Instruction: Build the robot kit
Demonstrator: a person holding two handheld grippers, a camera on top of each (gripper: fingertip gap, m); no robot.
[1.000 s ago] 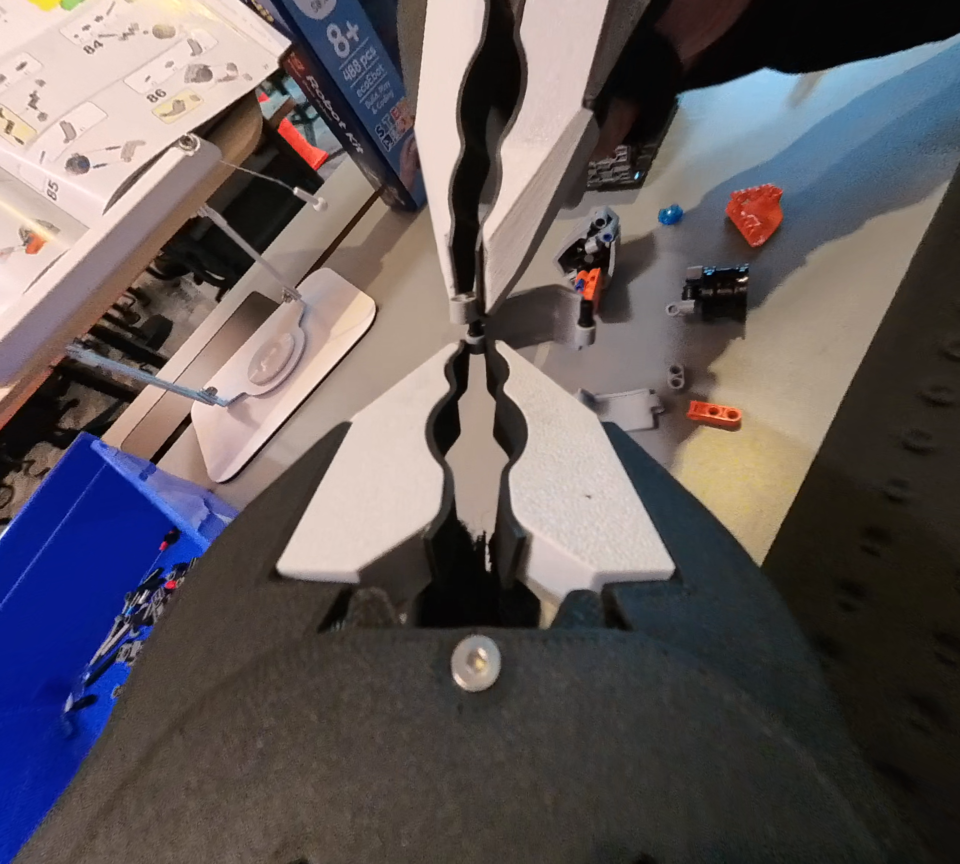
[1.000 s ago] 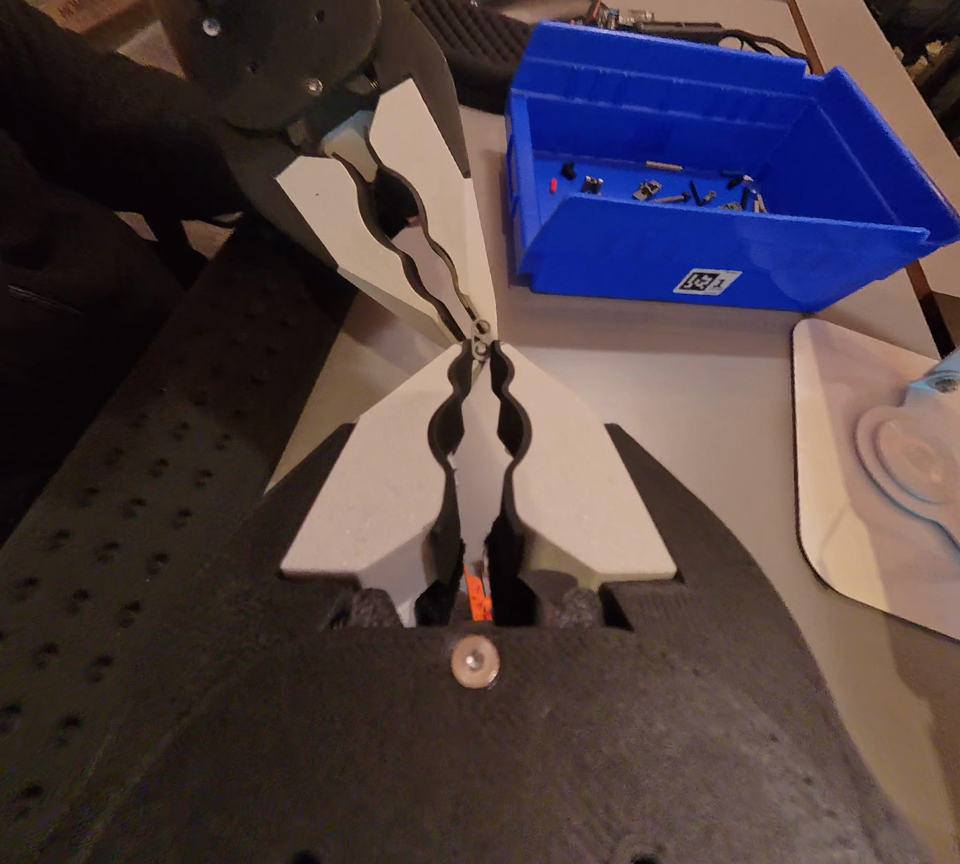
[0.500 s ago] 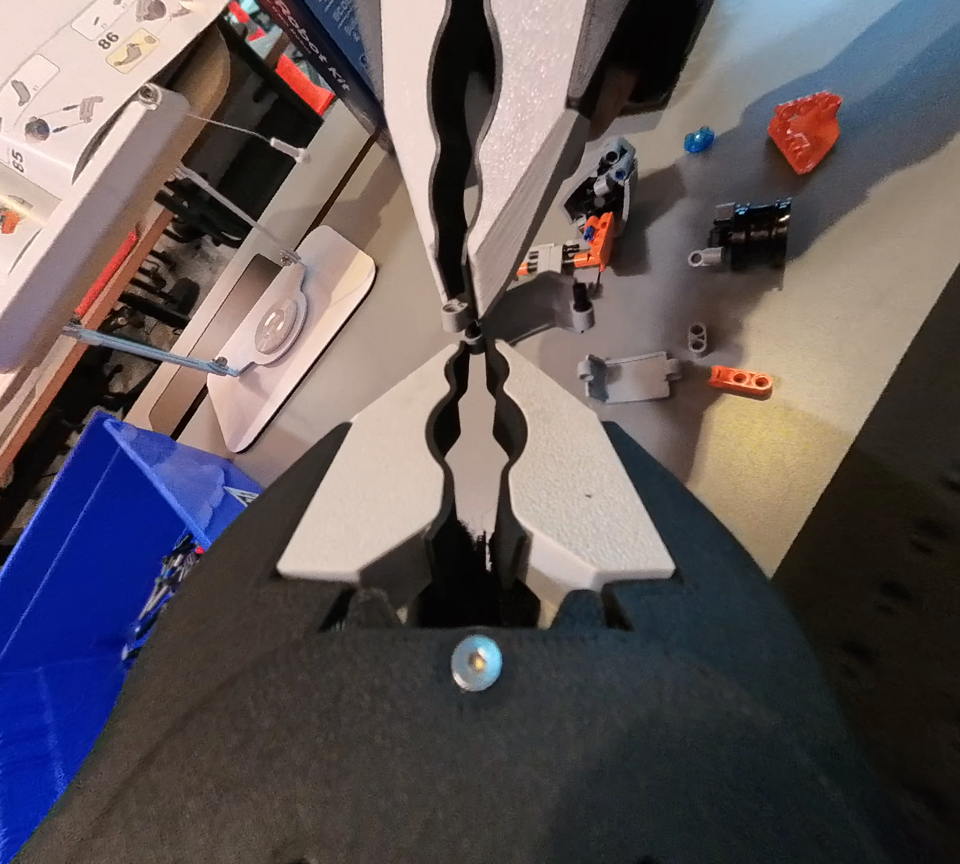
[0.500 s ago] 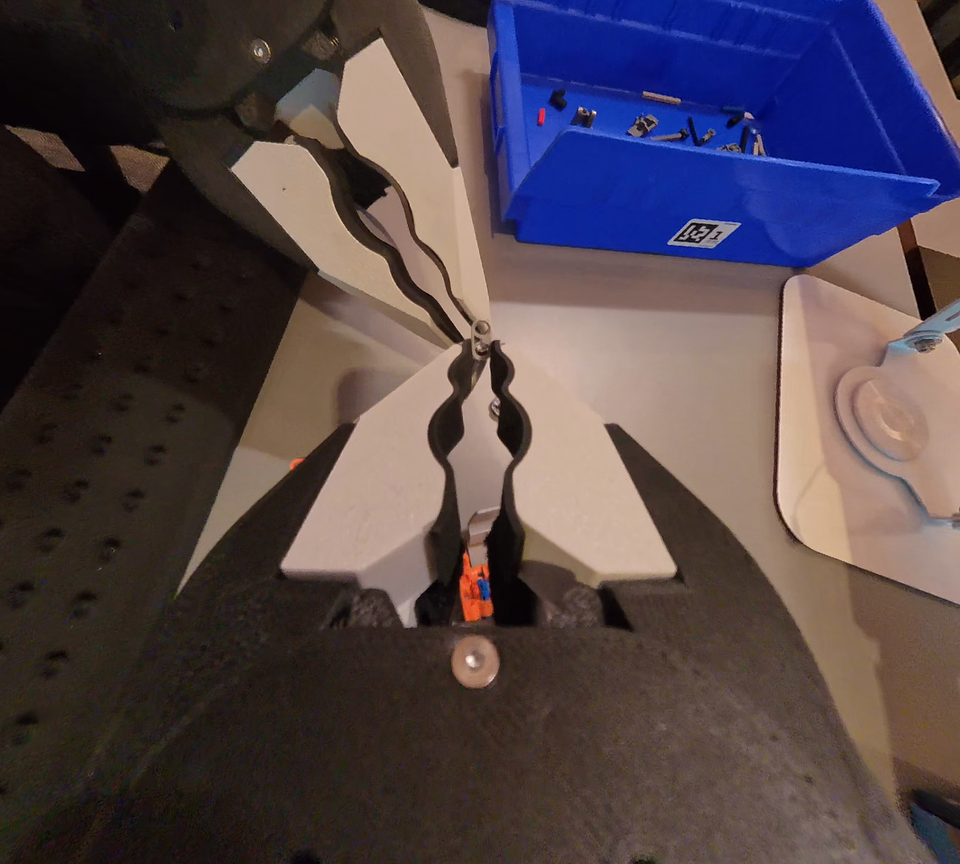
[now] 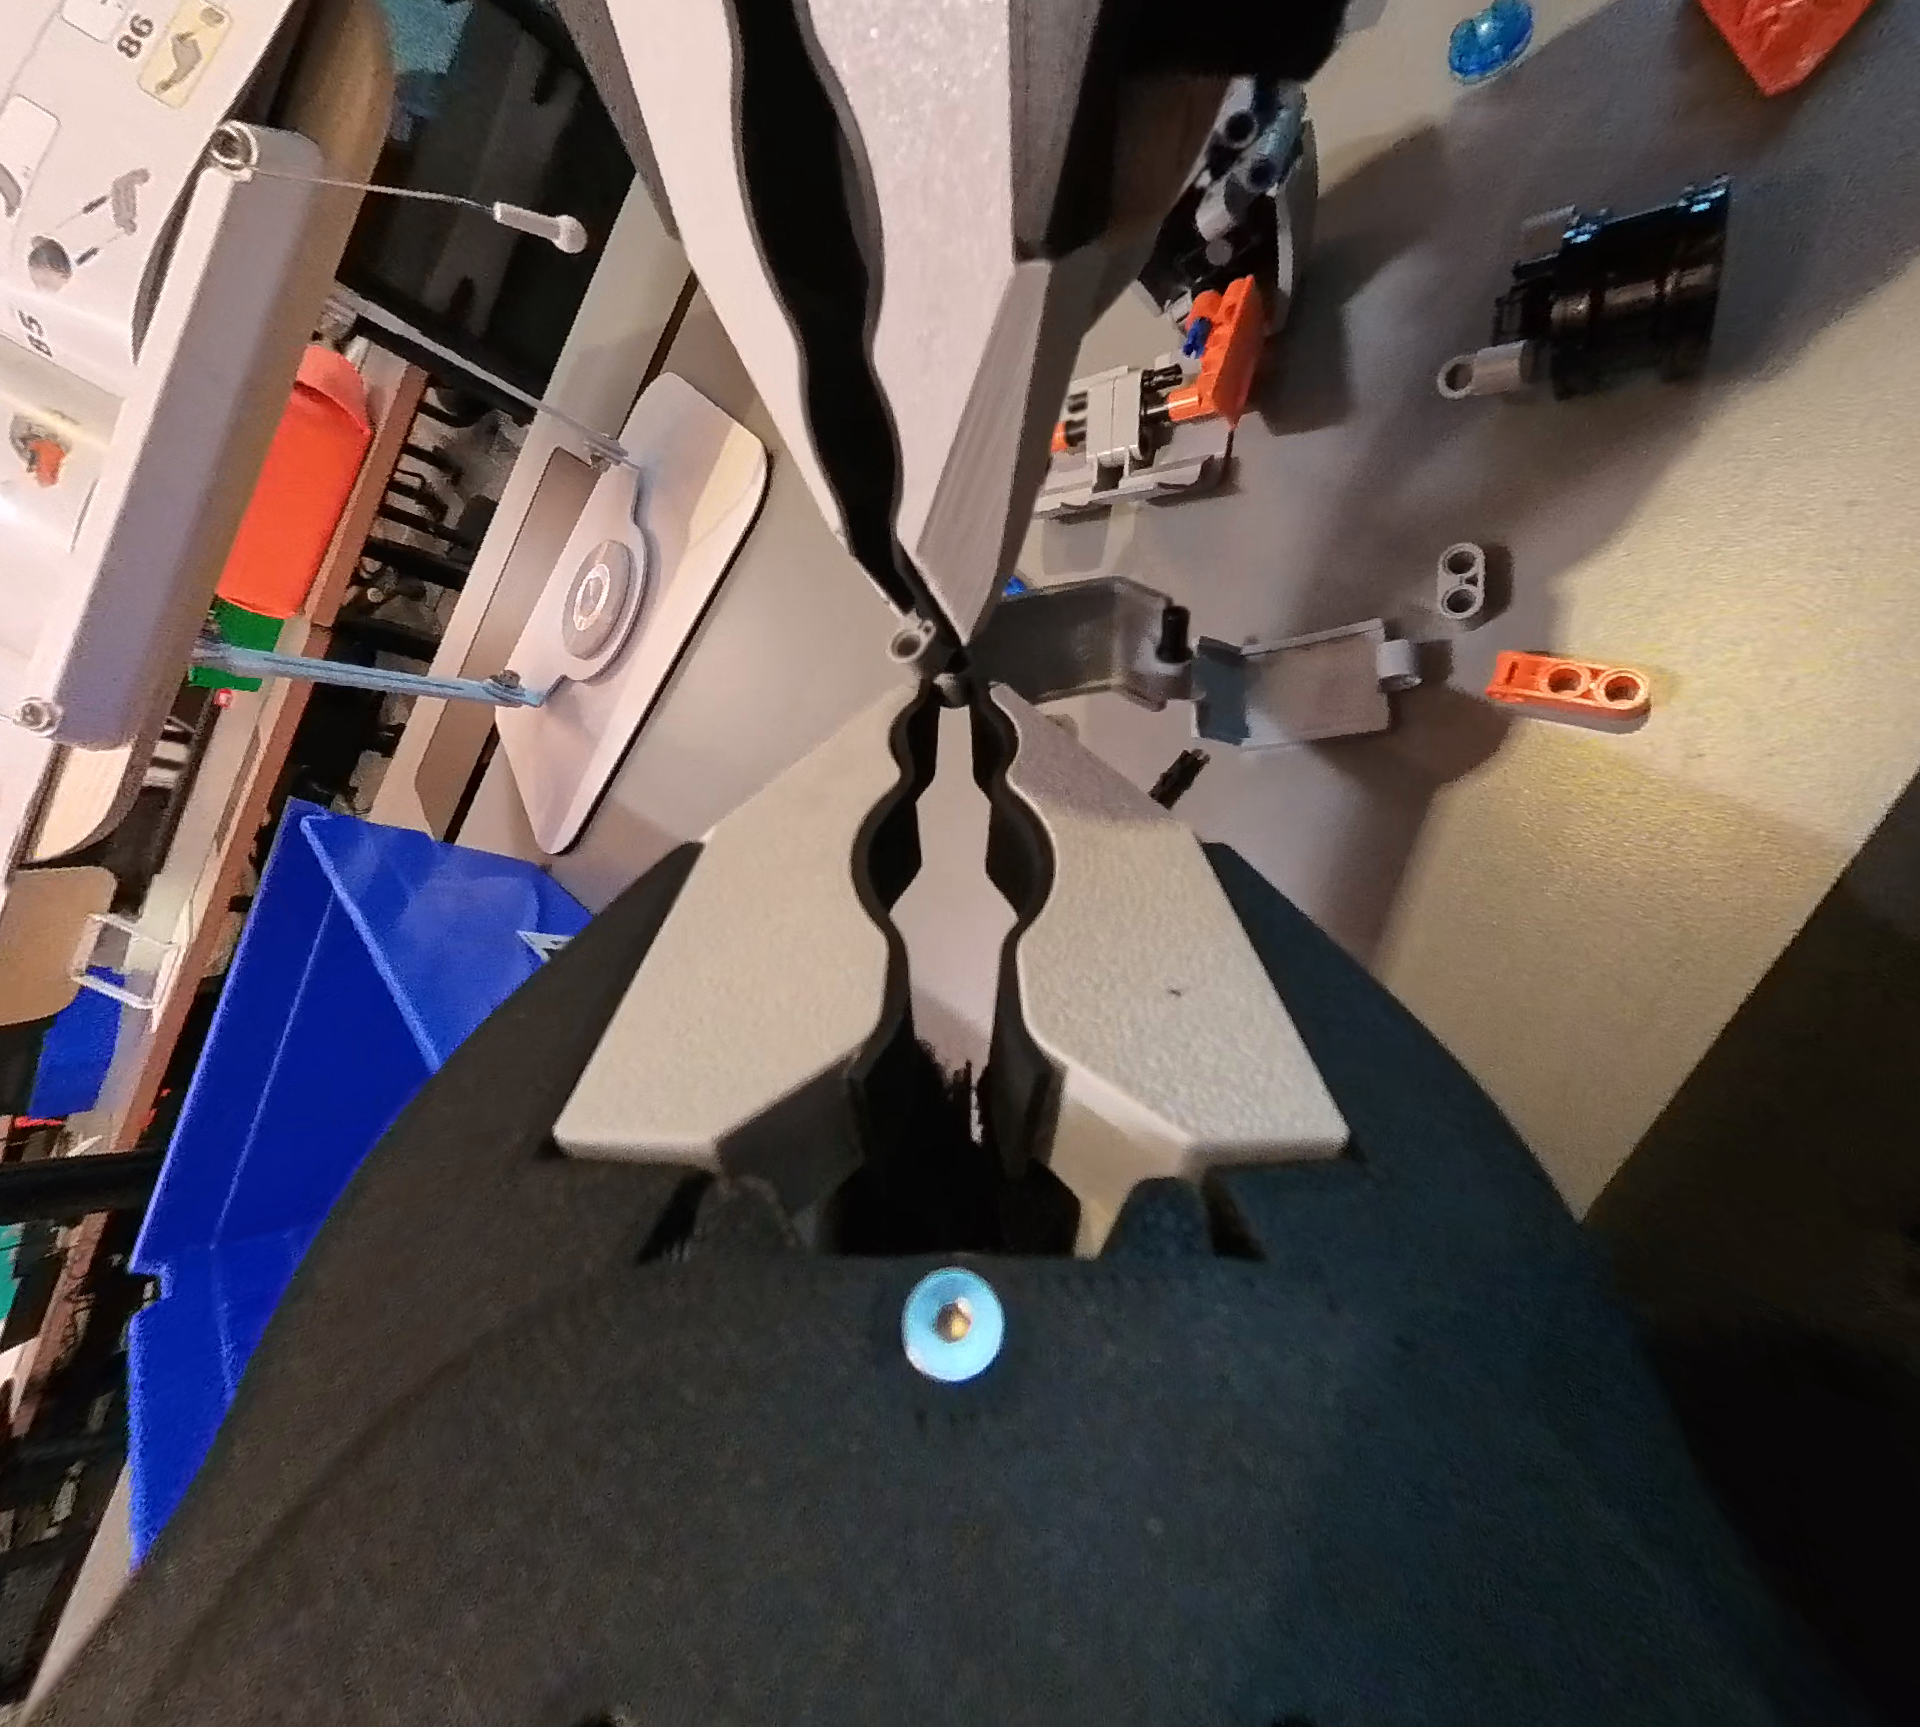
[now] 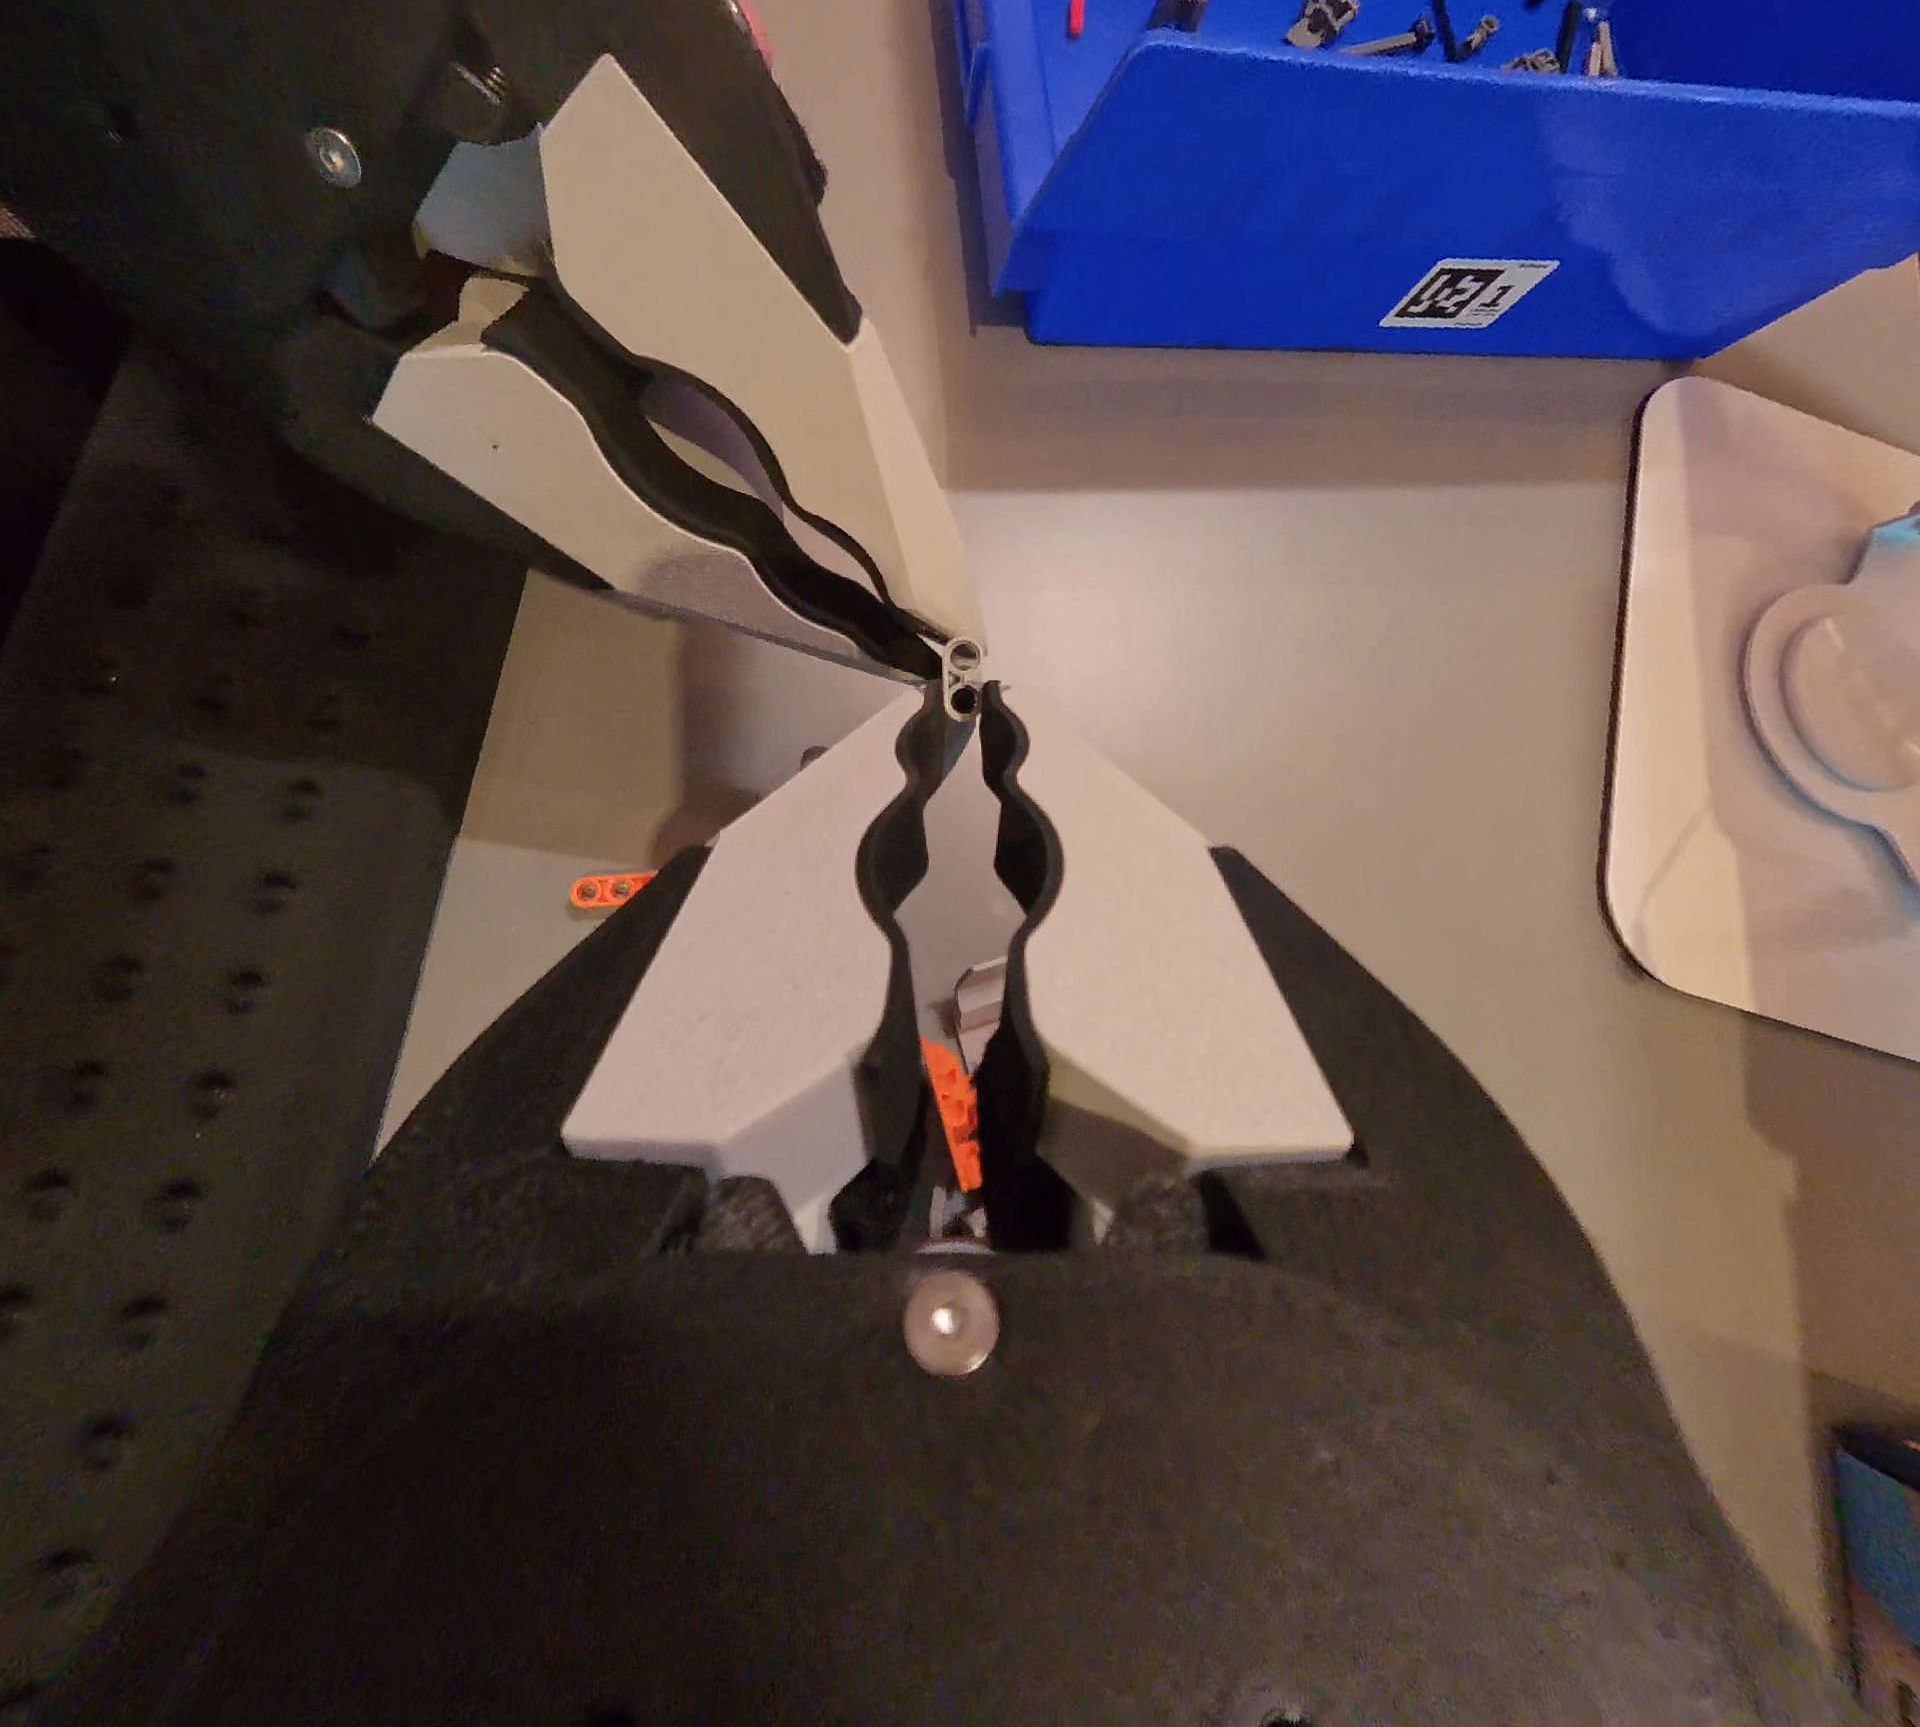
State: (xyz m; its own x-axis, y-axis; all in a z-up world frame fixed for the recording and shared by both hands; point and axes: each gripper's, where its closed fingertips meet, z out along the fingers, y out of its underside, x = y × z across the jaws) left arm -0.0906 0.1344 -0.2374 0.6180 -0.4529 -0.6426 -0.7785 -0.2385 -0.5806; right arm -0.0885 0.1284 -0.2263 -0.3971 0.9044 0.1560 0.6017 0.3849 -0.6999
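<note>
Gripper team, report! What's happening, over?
Left gripper and right gripper shut, tip to tip. Both pinch small grey two-hole plastic connector. Nothing blocking.

Dim warm indoor light, soft shadows, wide-angle bending and blur at the edges.

1. Two grippers meet tip to tip above the bench (image 6: 1299, 638); a small two-hole connector (image 6: 961, 678) sits between the tips.
2. Right wrist view: bin (image 6: 1455, 202) ahead on the bench, small parts inside; stand base (image 6: 1704, 701) at the right edge; perforated board (image 6: 208, 846) along the left.
3. Left wrist view: loose parts lie right of the tips; a flat panel (image 5: 1299, 685) nearest, a two-hole beam (image 5: 1569, 690) right of it.
4. Same view: booklet (image 5: 114, 150) far left, on the stand.
</note>
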